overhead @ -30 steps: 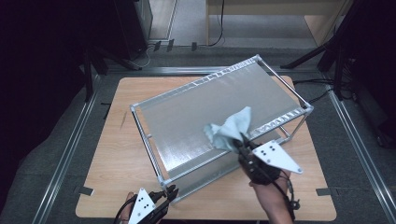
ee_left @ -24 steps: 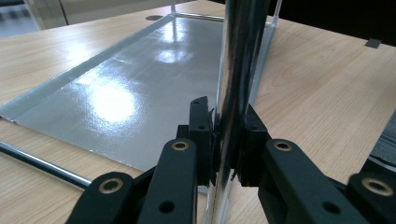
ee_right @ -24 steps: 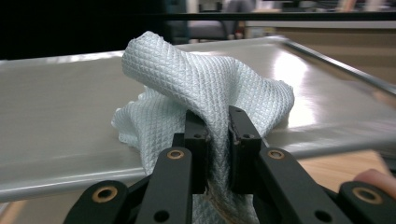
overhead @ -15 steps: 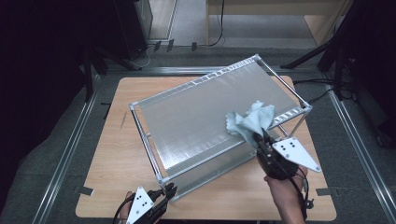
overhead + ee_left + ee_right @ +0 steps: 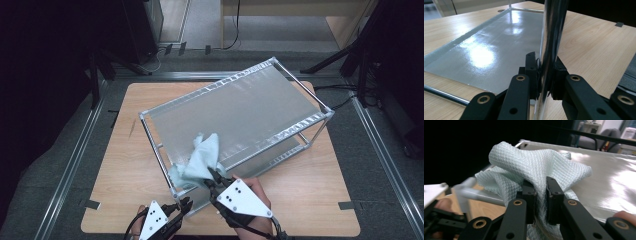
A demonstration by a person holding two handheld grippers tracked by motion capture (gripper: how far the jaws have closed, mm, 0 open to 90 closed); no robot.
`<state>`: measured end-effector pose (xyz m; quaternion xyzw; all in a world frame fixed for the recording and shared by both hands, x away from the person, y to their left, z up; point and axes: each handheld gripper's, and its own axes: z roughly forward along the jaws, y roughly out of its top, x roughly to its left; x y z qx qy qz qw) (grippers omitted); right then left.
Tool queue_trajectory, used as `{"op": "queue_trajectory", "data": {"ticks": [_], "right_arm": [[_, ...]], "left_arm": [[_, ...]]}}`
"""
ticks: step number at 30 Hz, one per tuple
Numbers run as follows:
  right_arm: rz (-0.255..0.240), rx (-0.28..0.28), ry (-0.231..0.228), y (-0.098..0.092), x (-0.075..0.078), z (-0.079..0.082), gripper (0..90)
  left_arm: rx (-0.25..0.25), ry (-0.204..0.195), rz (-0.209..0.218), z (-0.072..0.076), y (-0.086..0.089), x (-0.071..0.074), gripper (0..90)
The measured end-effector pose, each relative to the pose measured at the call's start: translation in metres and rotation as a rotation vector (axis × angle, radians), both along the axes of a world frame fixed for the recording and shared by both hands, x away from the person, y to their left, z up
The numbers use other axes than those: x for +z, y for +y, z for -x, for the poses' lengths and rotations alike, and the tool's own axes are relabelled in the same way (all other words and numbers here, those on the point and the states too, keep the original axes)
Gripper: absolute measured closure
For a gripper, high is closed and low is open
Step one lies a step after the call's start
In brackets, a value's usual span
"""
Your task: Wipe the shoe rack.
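A metal rack (image 5: 235, 107) with two shiny grey shelves stands askew on the wooden table (image 5: 125, 170). My right gripper (image 5: 210, 179) is shut on a pale blue waffle-weave cloth (image 5: 197, 162), which lies bunched on the top shelf near its front left corner. In the right gripper view the cloth (image 5: 531, 170) bulges up between and over the jaws of the right gripper (image 5: 541, 195). My left gripper (image 5: 186, 204) is shut on the rack's front corner post (image 5: 550, 45), low down by the bottom shelf (image 5: 499, 47); the left gripper (image 5: 545, 75) clamps the post from both sides.
The rack takes up most of the table's middle and right. Bare wood lies to the left of it and along the front edge. Metal rails (image 5: 70, 165) run along both sides of the table, and dark stands and cables stand behind it.
My right gripper has swept the cloth across the top shelf from the right part to the front left corner. The left gripper has stayed on the post.
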<state>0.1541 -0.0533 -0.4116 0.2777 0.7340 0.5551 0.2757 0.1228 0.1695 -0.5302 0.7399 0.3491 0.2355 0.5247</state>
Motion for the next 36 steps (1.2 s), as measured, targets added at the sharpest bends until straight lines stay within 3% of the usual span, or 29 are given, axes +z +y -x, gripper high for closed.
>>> {"op": "queue_trajectory", "data": {"ticks": [3, 5, 10, 13, 14, 18, 21, 24, 26, 29, 36], "right_arm": [[-0.012, 0.014, 0.012, -0.005, 0.000, -0.004, 80.5], [-0.022, -0.014, 0.017, -0.016, 0.001, -0.011, 80.5], [-0.052, -0.161, 0.021, -0.060, 0.000, -0.038, 80.9], [-0.003, -0.290, -0.039, -0.087, -0.002, -0.052, 81.2], [-0.011, -0.319, -0.039, -0.096, -0.002, -0.056, 81.3], [-0.068, -0.435, -0.020, -0.136, -0.002, -0.074, 81.3], [-0.058, -0.534, -0.022, -0.159, -0.005, -0.082, 81.2], [-0.090, -0.572, 0.015, -0.176, -0.008, -0.087, 81.2], [-0.110, -0.560, 0.039, -0.180, -0.010, -0.087, 81.3], [-0.100, -0.524, 0.046, -0.172, -0.010, -0.082, 81.4], [-0.053, -0.339, 0.041, -0.113, -0.010, -0.052, 81.4]], "left_arm": [[0.000, -0.003, -0.006, 0.001, 0.000, 0.000, 80.8], [-0.001, -0.004, -0.007, 0.001, 0.000, 0.000, 80.8], [-0.006, -0.008, -0.011, 0.000, 0.001, 0.000, 80.9], [-0.007, -0.010, -0.010, 0.000, 0.001, 0.000, 80.9], [-0.007, -0.009, -0.010, 0.000, 0.001, 0.000, 80.9], [-0.007, -0.009, -0.008, 0.000, 0.001, -0.001, 80.9], [-0.006, -0.008, -0.008, 0.001, 0.001, -0.001, 80.9], [-0.006, -0.007, -0.005, 0.000, 0.001, -0.001, 80.9], [-0.005, -0.007, -0.002, 0.000, 0.001, -0.001, 80.9], [-0.005, -0.007, -0.002, 0.000, 0.001, -0.001, 80.9], [-0.010, -0.003, 0.005, -0.001, -0.001, -0.001, 80.8]]}}
